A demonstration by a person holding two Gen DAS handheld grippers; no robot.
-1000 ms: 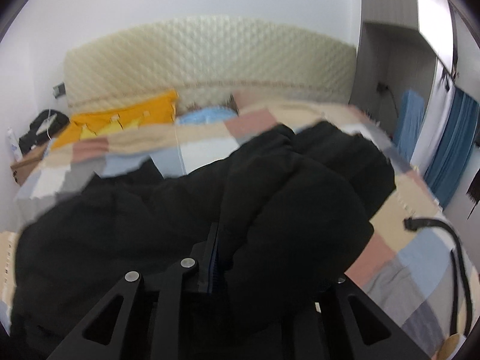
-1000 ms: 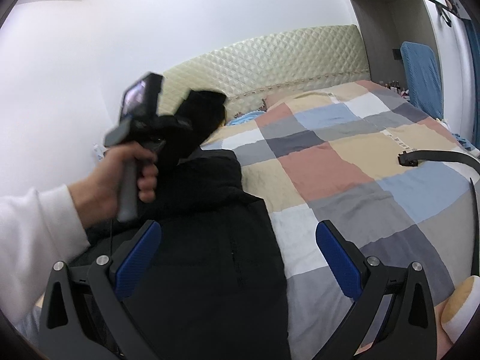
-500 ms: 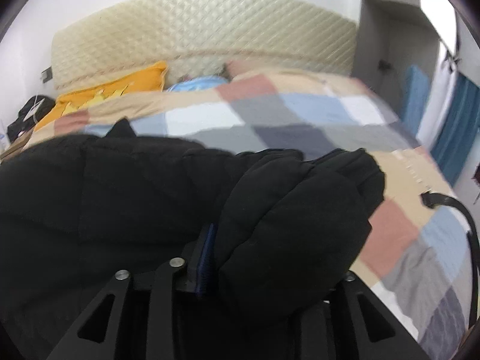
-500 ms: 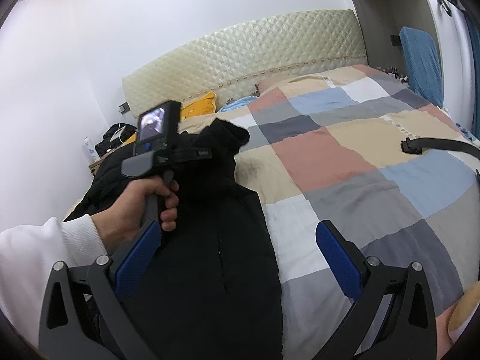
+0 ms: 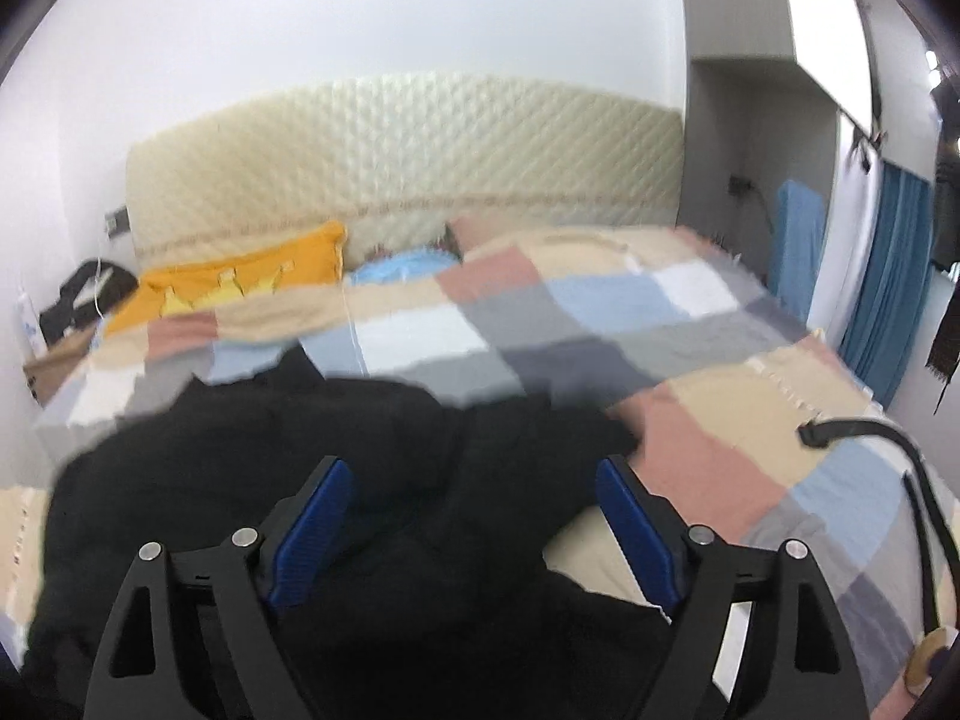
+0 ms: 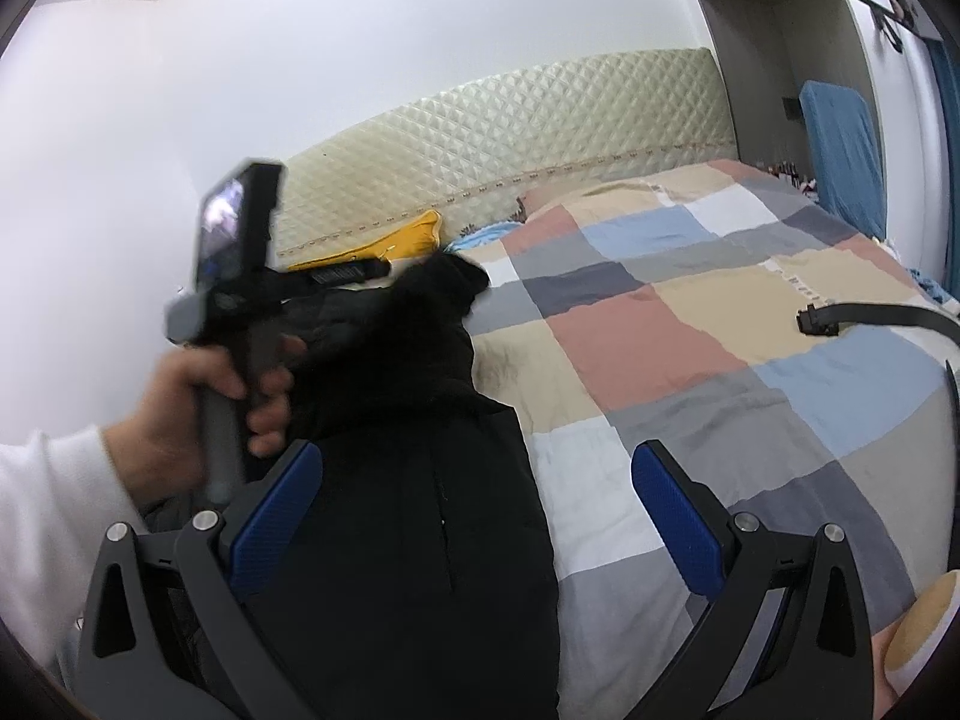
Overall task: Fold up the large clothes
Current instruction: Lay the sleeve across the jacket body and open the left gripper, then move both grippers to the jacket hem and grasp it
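The left gripper (image 5: 474, 531) is seen with its blue-padded fingers (image 5: 309, 531) spread wide apart, nothing held between them, above the black padded jacket (image 5: 336, 480). The jacket is spread over the near left part of the checked bedspread (image 5: 708, 456), with a bunched part lying just beyond the fingertips. In the right wrist view, the right gripper (image 6: 477, 519) is likewise seen parted and empty, poised over the jacket's right edge and the bedspread. The left hand (image 6: 204, 405), in a white sleeve, is wrapped round the other gripper's handle above the jacket. A black strap (image 5: 864, 438) is laid farther right. An orange pillow (image 5: 234, 285) is propped against the quilted cream headboard (image 5: 420, 168).
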